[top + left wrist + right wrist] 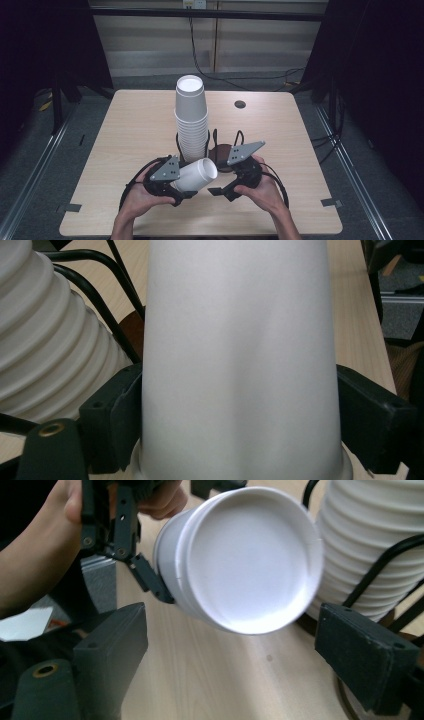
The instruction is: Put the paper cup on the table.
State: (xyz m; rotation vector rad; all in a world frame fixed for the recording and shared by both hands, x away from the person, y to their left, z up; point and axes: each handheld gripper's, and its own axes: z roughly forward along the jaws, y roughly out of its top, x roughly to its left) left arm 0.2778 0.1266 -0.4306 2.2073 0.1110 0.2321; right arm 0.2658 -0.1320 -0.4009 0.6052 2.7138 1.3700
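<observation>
A white paper cup (199, 174) lies on its side above the table's front, its closed base turned to the right. My left gripper (186, 186) is shut on it; in the left gripper view the cup (240, 360) stands between the two black pads (112, 422), which press on its walls. My right gripper (220, 182) hovers just right of the cup with its jaws wide open. In the right gripper view the cup's base (250, 560) faces me, apart from my open pads (110, 650). A tall stack of upturned white cups (191, 117) stands behind, in a black wire holder (215, 141).
The light wooden table (135, 120) has a round cable hole (240, 104) at the back right. The holder's wire loops (380, 575) and brown base sit close to the right gripper. Dark floor, rails and cables surround the table.
</observation>
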